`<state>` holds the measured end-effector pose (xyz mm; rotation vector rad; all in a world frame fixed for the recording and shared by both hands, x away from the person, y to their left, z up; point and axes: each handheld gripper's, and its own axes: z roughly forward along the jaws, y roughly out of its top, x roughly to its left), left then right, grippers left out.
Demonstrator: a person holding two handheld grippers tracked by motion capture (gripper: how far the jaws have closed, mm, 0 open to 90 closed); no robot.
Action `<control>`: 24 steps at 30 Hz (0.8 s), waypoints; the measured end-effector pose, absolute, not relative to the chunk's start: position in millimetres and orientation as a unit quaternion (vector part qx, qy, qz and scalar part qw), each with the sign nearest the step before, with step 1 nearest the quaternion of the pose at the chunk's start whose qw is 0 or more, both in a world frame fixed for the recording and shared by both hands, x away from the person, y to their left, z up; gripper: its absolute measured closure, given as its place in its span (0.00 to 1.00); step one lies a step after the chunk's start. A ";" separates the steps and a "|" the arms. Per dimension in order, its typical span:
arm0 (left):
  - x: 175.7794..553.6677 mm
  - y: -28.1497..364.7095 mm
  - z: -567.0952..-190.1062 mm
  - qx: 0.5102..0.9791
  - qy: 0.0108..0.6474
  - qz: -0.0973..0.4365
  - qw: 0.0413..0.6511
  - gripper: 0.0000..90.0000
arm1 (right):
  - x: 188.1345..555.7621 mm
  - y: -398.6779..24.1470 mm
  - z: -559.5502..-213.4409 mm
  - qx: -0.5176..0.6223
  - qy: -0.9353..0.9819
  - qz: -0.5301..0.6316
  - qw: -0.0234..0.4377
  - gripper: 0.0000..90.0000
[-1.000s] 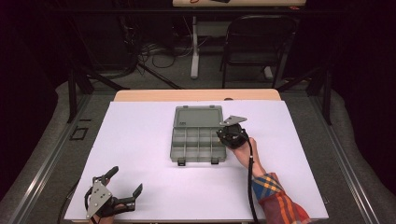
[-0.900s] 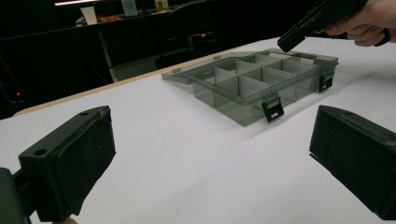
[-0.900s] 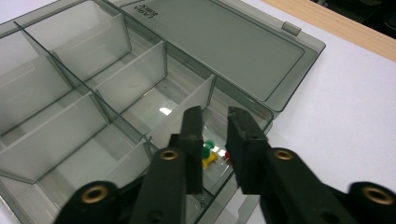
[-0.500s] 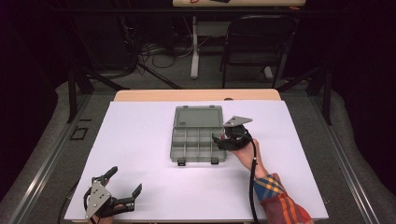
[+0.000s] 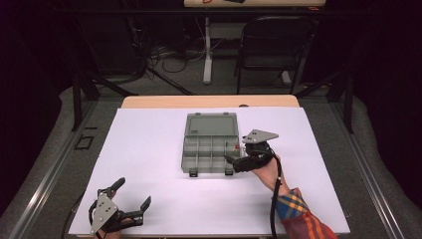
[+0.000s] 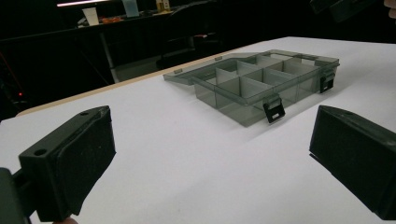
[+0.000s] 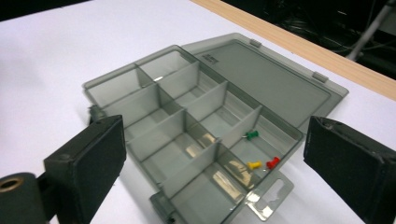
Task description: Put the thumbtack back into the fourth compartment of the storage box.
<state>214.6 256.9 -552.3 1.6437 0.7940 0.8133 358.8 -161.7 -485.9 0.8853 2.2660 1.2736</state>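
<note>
The high view looks forward and down from above the person's side onto the white table (image 5: pixel 149 149). The left gripper view sits low near the table's near edge, looking level across at the compartment box (image 6: pixel 261 84) from well off. The right gripper view looks steeply down on the same compartment box (image 7: pixel 196 126) from close by; all three share it.

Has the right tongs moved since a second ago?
Yes. The right tongs slid toward the organizer box's near right corner, jaws just opening with nothing between them.
</note>
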 end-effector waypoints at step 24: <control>214.2 257.3 -551.8 0.694 0.331 0.343 0.540 0.00 | 306.1 -178.3 -483.5 0.263 0.803 0.488 0.219 0.00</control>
